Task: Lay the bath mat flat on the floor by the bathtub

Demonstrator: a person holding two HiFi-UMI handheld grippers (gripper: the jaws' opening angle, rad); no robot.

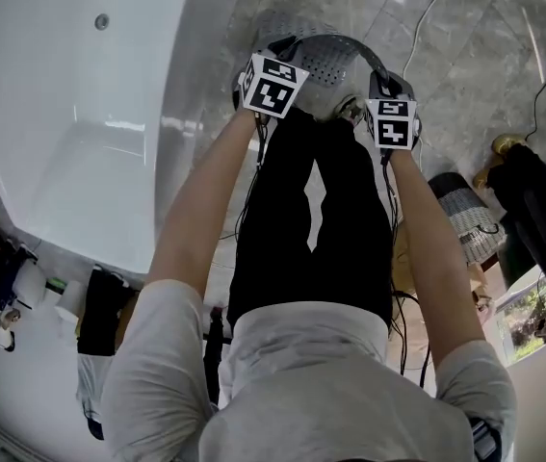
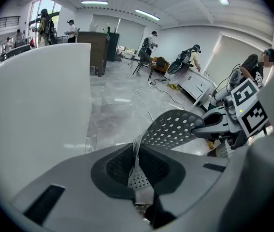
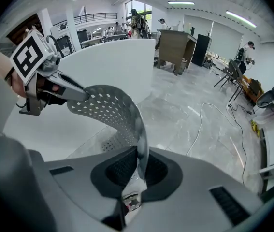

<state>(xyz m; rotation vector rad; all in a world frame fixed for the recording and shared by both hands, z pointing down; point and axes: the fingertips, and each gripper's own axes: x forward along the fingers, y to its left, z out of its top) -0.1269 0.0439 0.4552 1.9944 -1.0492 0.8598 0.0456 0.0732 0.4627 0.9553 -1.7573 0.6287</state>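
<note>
Above the floor, just beside the tub: grey perforated rubber bath mat (image 1: 328, 58) hangs bowed in the air, not yet down. One edge is pinched in the left tongs (image 2: 137, 170), the opposite edge in the right tongs (image 3: 137, 170); both are closed on the sheet. White glossy bathtub (image 1: 70, 114) lies on the left-tongs side, grey marble floor (image 1: 465, 56) beneath. Judgement: draw the tongs apart to remove the bow, lower level, keep one side parallel to the tub wall, and release only once it rests flat.
</note>
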